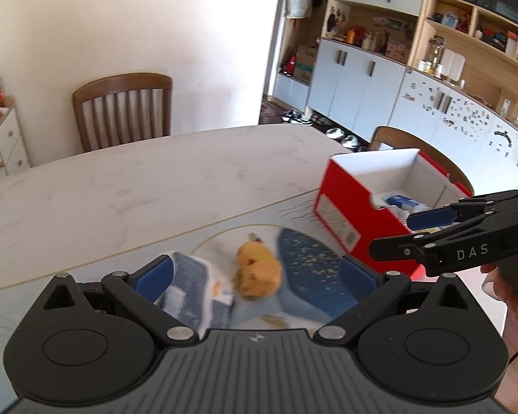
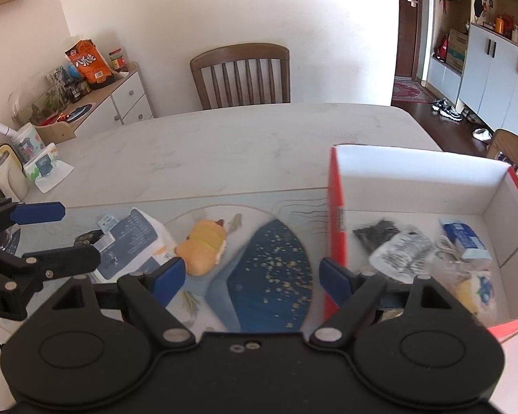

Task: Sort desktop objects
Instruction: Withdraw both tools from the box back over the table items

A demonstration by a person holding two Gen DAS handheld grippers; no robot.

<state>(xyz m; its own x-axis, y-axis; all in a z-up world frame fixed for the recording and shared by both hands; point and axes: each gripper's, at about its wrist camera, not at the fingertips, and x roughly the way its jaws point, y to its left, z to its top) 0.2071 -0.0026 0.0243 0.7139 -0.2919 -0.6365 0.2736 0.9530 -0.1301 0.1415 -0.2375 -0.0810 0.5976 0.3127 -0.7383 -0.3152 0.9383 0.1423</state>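
the orange plush toy lies on the mat left of the red box, dead ahead between the left gripper's wide, empty jaws, nearer than the empty, open right gripper.

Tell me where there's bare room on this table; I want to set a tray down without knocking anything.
The far tabletop, between the chair and the mat's edge, is bare. The blue-and-gold patch of mat beside the red box is free. It is crowded around the yellow plush toy and blue-printed packet, and inside the box.
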